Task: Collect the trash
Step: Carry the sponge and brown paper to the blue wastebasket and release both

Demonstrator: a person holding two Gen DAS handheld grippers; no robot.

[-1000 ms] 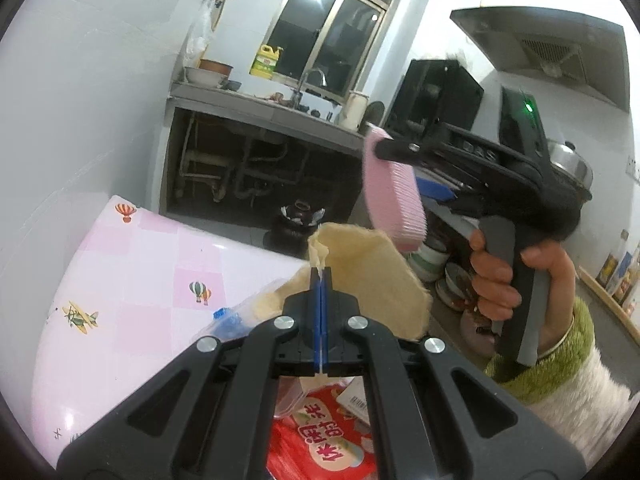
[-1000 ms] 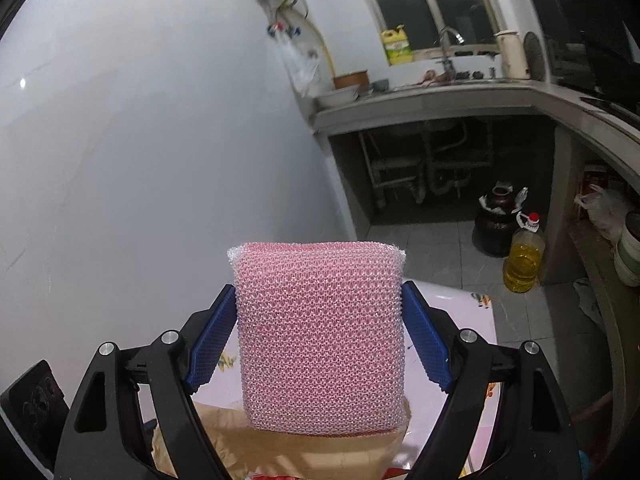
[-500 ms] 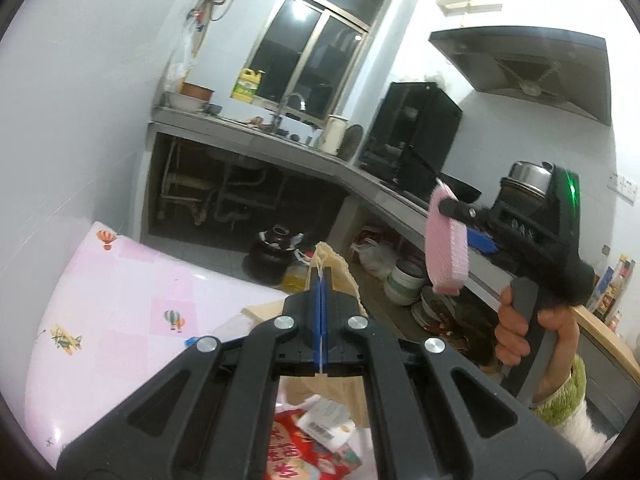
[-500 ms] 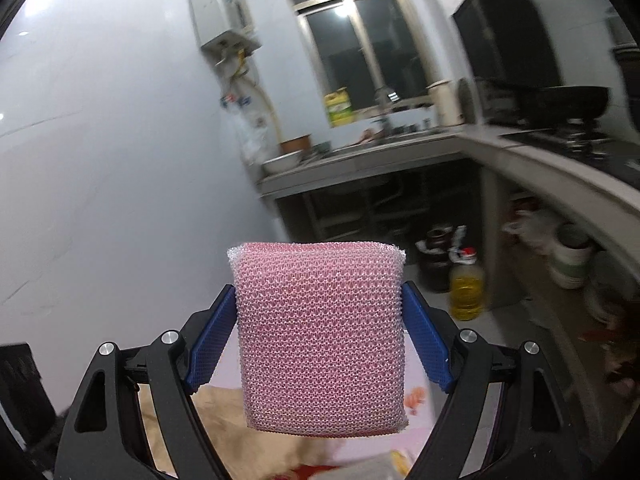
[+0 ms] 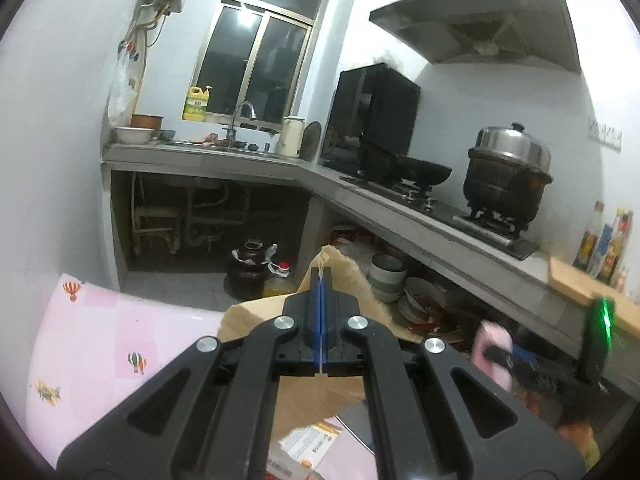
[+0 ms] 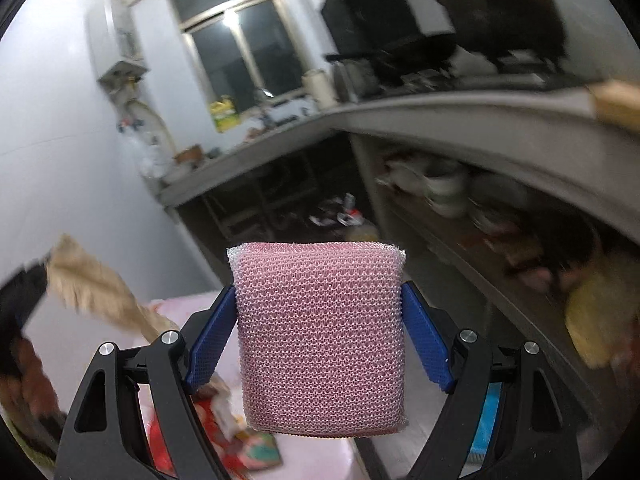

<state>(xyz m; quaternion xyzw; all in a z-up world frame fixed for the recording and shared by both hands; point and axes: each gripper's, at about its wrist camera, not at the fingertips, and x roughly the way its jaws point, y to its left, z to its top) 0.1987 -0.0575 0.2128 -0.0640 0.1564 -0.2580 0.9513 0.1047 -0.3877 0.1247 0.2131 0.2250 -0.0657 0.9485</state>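
Observation:
My left gripper [image 5: 321, 276] is shut on the top edge of a brown paper bag [image 5: 248, 316], which hangs from it above the pink table [image 5: 92, 332]. My right gripper [image 6: 318, 292] is closed on a pink mesh sponge [image 6: 320, 336], gripping it by both sides. In the left wrist view that sponge [image 5: 490, 354] shows low on the right, beside the bag and blurred. In the right wrist view the bag [image 6: 92, 284] is at the left, held up. Wrappers [image 6: 224, 440] lie on the table below it, and printed packets [image 5: 312, 444] show beneath the bag.
An L-shaped grey counter [image 5: 400, 208] runs along the back and right, with a sink, a black cabinet [image 5: 372, 112] and a steamer pot [image 5: 508, 176] on the stove. Bowls [image 5: 386, 276] are stacked on the shelf under it. A jar and an oil bottle [image 5: 276, 280] stand on the floor.
The left gripper has lifted the bag higher. The right gripper with the sponge has swung from above the bag down to the lower right, and its view has rolled.

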